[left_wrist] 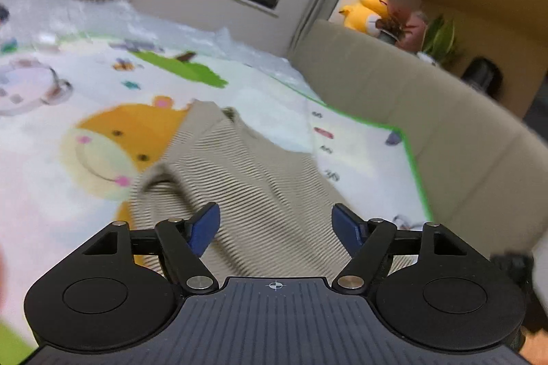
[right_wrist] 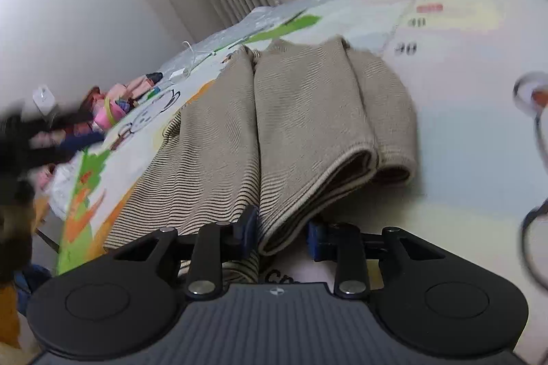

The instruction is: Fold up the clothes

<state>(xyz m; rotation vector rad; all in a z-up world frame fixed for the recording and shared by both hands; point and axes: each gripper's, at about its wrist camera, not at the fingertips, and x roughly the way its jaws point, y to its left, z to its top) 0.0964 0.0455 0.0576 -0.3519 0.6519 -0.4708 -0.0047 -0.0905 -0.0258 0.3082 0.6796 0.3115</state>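
Left wrist view, left gripper (left_wrist: pixel 275 226): fingers spread wide apart, nothing between them; they hover over the cloth without a grip.
Left wrist view, garment (left_wrist: pixel 246 173): beige striped knit lying on the play mat (left_wrist: pixel 85 84), directly ahead of and beneath the fingers. A bunched fold rises just beyond the left finger (left_wrist: pixel 205 228); the picture is blurred, so contact cannot be confirmed.
Left wrist view, surroundings: sofa (left_wrist: pixel 394 98) well beyond the right finger, a yellow plush toy (left_wrist: pixel 368 9) on its back.
Right wrist view, right gripper (right_wrist: pixel 281 233): fingers partly apart, with the near hem of the garment (right_wrist: pixel 308 111) lying between them. Whether they pinch it cannot be told.
Right wrist view, garment state: already doubled into lengthwise layers, rolled edges stacked ahead of the fingers, a flatter striped panel off to their left.
Right wrist view, surroundings: a heap of other clothes (right_wrist: pixel 102 111) far left of the fingers.
Judgement: the hem sits in the gap presumably so that the layers can be gripped or let go together; the scene fits either.
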